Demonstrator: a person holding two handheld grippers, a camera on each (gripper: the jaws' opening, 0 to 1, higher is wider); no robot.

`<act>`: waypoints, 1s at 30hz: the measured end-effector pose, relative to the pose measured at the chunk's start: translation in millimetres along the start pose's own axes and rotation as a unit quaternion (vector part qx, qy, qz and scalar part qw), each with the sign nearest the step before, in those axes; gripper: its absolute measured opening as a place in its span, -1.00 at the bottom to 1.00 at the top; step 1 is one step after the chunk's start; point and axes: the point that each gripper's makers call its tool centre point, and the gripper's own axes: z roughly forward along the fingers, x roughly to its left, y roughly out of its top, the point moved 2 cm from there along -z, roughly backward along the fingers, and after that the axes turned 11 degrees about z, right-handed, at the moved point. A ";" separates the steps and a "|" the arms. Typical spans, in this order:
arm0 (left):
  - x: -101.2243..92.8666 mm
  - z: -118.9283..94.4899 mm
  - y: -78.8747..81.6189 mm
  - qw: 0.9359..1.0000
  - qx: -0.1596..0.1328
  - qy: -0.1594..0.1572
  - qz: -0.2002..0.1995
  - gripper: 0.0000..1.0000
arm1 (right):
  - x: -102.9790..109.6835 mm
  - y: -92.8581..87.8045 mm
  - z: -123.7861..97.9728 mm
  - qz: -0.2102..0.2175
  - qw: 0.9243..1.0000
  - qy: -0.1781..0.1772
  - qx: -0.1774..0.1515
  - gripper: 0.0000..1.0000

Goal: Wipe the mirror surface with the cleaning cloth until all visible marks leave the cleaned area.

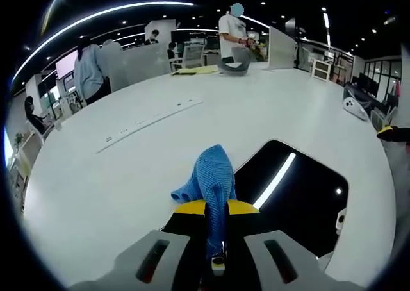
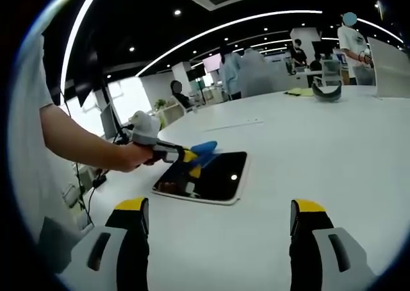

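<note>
While the left gripper point(image 1: 218, 265) holds the blue cleaning cloth point(image 1: 214, 175) pinched between its fingers just above the mirror's point(image 2: 211, 175) near-left edge, the right gripper point(image 2: 218, 240) waits wide apart over the white bench point(image 2: 320, 150); wiping looks barely begun.

A bright blue knitted cleaning cloth point(image 1: 214, 175) is showing against the glossy black rectangular white-edged mirror point(image 1: 301, 195) on the plain white surface point(image 1: 128, 175); yellow-tipped grey fingers point(image 2: 131, 209) are framing it.
</note>
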 end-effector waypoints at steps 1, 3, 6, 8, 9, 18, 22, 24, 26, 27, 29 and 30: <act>-0.2 0.3 0.2 1.000 0.001 0.000 0.000 -0.87 | -0.3 0.1 0.0 0.000 1.000 0.000 0.000 0.82; -1.0 0.9 0.7 1.000 0.001 -0.001 0.001 -0.87 | -0.5 0.5 0.1 0.001 1.000 0.000 -0.001 0.82; -2.4 1.4 1.7 1.000 0.002 -0.001 0.001 -0.86 | -0.4 0.7 0.1 0.001 1.000 0.000 -0.001 0.82; -3.2 1.8 2.5 1.000 0.001 -0.001 0.002 -0.86 | -1.6 -0.8 0.1 0.003 1.000 0.000 0.001 0.81; -3.8 2.2 2.7 1.000 0.002 0.000 0.002 -0.86 | -1.8 -0.9 -0.2 0.005 1.000 0.000 0.000 0.81; -6.1 3.7 4.2 1.000 0.001 -0.003 0.000 -0.87 | -4.8 -1.6 -2.4 0.007 1.000 -0.004 -0.001 0.81; -7.5 4.1 4.9 1.000 0.000 -0.003 0.000 -0.86 | -5.6 -0.5 -2.6 0.008 1.000 -0.004 -0.004 0.81; -8.1 4.4 5.4 1.000 0.000 -0.003 0.001 -0.87 | -4.4 0.2 -2.7 0.007 1.000 -0.003 -0.004 0.81; -8.9 4.9 5.8 1.000 0.000 -0.003 0.000 -0.87 | -3.8 0.4 -2.6 0.007 1.000 -0.003 -0.005 0.81; -9.3 5.3 6.1 1.000 0.000 -0.003 0.000 -0.87 | -3.7 0.3 -2.5 0.007 1.000 -0.003 -0.005 0.81; -10.4 5.7 6.6 1.000 -0.001 -0.004 0.001 -0.87 | -3.9 0.1 -2.4 0.007 1.000 -0.003 -0.005 0.81; -10.7 6.0 6.8 1.000 -0.001 -0.004 0.001 -0.87 | -4.1 0.1 -2.4 0.006 1.000 -0.003 -0.005 0.81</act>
